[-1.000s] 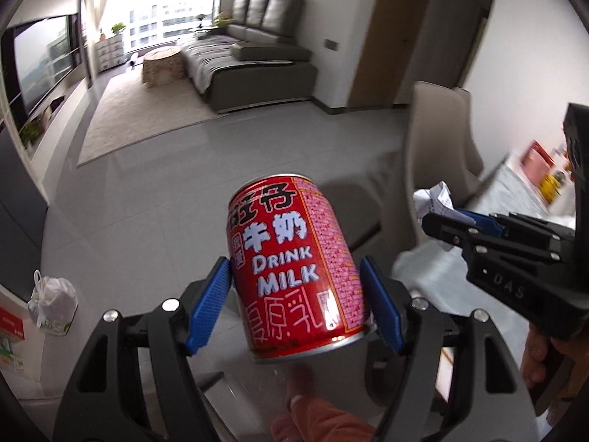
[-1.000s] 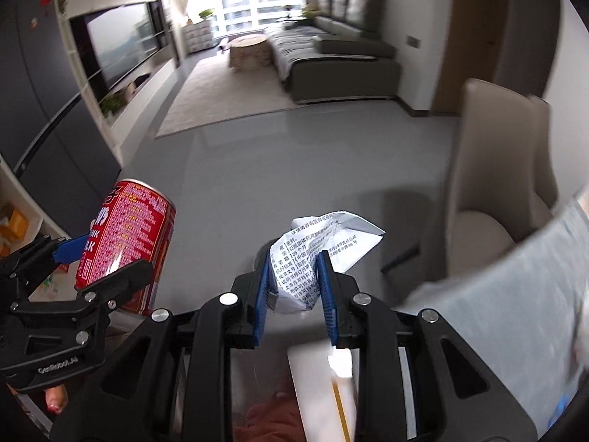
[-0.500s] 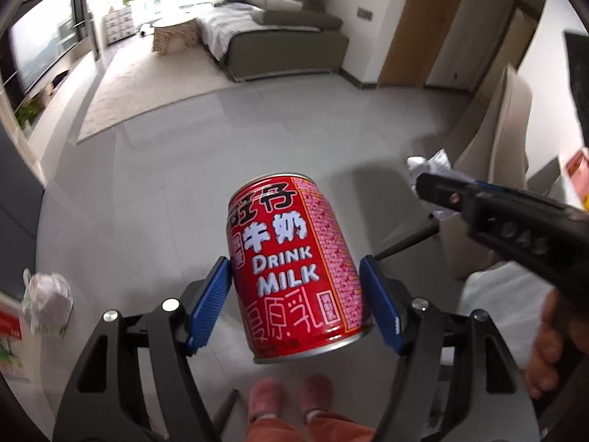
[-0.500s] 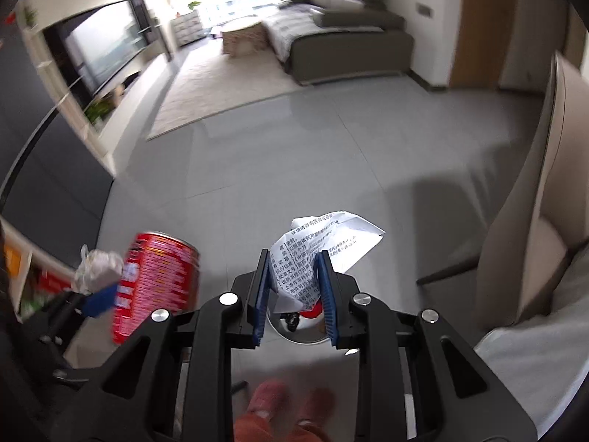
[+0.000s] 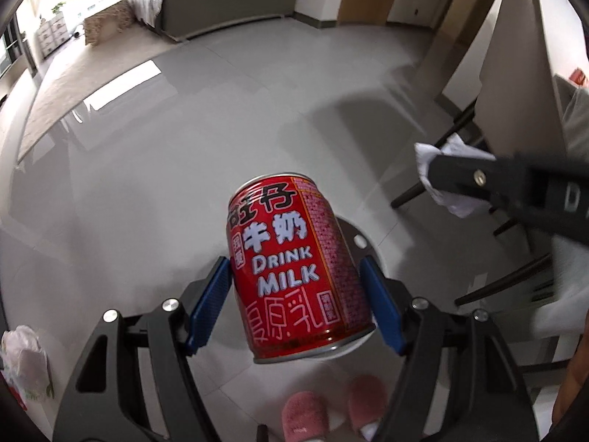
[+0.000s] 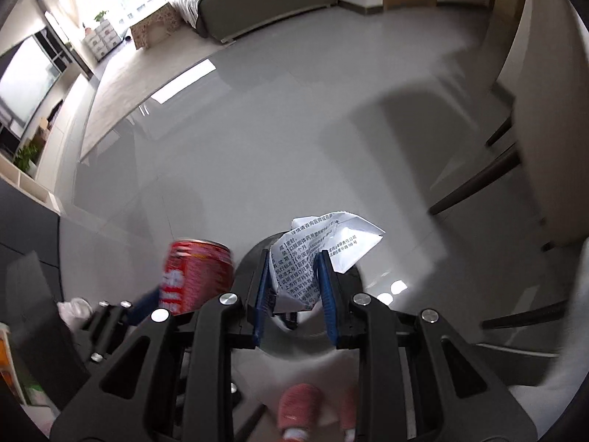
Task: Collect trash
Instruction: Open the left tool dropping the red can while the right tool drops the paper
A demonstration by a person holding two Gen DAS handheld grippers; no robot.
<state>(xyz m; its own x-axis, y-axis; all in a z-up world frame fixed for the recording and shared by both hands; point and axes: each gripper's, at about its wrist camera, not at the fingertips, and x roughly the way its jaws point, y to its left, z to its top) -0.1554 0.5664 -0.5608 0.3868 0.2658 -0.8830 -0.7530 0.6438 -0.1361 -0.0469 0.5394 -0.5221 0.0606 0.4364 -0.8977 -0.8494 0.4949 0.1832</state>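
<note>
We hold the red milk can clamped upright between the wide-set pads of the left gripper, and the crumpled printed paper pinched in the narrow-set right gripper. The round bin sits on the floor directly beneath the paper; the can hangs just left of the bin, so the right hand seems nearer the drop.

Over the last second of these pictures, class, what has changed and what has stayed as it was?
Both grippers tipped downward: the sofa slid to the top edge, the floor fills both views, and a round grey bin and pink slippers appeared beneath. Unchanged: the left gripper grips the red milk can, and the right gripper grips the crumpled printed paper.
</note>
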